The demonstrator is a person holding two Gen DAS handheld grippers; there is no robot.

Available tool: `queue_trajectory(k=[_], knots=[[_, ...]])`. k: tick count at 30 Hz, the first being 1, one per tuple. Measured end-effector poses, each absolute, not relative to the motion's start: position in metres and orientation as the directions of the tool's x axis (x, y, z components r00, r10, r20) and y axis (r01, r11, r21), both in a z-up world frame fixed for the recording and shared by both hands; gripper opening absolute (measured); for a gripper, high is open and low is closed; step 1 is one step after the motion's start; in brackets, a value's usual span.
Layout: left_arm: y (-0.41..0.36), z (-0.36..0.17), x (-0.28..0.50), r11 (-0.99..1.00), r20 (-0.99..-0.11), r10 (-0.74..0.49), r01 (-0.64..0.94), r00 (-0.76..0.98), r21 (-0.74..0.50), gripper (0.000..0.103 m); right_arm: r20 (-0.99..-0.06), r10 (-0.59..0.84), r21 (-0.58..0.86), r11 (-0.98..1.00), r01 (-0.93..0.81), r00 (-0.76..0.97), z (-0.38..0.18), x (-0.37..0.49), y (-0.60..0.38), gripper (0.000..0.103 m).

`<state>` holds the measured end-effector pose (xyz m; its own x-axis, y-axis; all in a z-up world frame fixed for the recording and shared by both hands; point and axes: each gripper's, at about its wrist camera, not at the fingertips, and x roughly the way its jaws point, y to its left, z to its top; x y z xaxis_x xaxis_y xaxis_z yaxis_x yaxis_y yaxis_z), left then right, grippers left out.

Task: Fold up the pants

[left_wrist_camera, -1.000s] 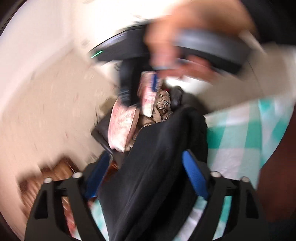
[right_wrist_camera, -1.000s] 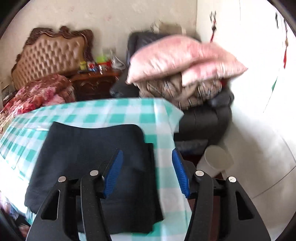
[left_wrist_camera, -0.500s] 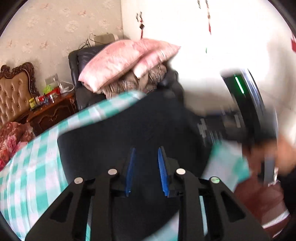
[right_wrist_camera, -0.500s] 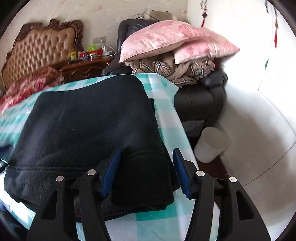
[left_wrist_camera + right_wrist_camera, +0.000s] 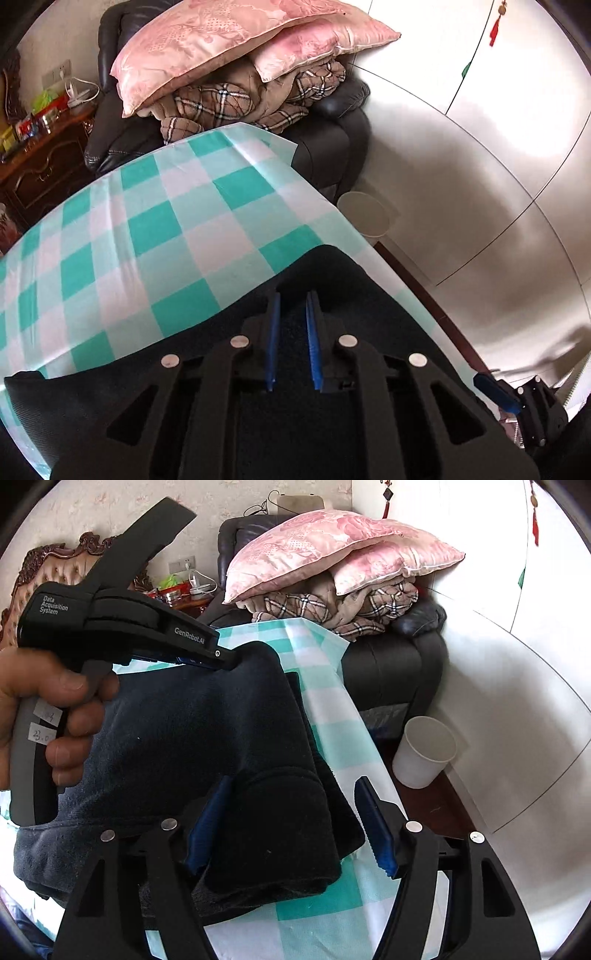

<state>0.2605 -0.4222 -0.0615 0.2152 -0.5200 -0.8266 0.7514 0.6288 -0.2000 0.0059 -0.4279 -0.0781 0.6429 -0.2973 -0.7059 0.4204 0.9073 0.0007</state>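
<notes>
Gripping a fold of the dark pants [image 5: 177, 738], the left gripper [image 5: 225, 659] sits at the left of the right wrist view with a hand [image 5: 44, 705] around its grey handle, and its jaws have just been closing, now pinched on the far edge of the cloth. From its own camera the left gripper [image 5: 291, 299] has its blue pads nearly together with dark fabric between them. The pants lie folded on the counter [image 5: 332, 701] with the teal and white check cloth, near its right edge. Further right, the right gripper [image 5: 291, 827] has just been opening: jaws spread wide, the folded corner between them, right pad clear of it. A white cup [image 5: 424, 753] stands on the floor by the black armchair [image 5: 391, 672] piled with pink pillows [image 5: 332, 550].
</notes>
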Motion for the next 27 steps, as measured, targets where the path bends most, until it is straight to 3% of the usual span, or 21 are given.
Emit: queue_trajectory(k=[14, 21, 27], knots=[[-0.387, -0.055, 0.249, 0.653, -0.812, -0.558, 0.693, 0.169, -0.305, 0.017, -0.705, -0.339, -0.031, 0.892, 0.451, 0.623, -0.079, 0.005, -0.424, 0.065], [-0.309, -0.038, 0.158, 0.6, -0.742, -0.616, 0.767, 0.263, -0.227, 0.018, -0.703, -0.344, -0.027, 0.887, 0.46, 0.622, -0.08, 0.006, -0.424, 0.066], [-0.287, -0.065, 0.118, 0.598, -0.761, -0.579, 0.787, 0.293, -0.152, 0.018, -0.701, -0.365, -0.053, 0.883, 0.466, 0.612, -0.08, 0.005, -0.419, 0.068]])
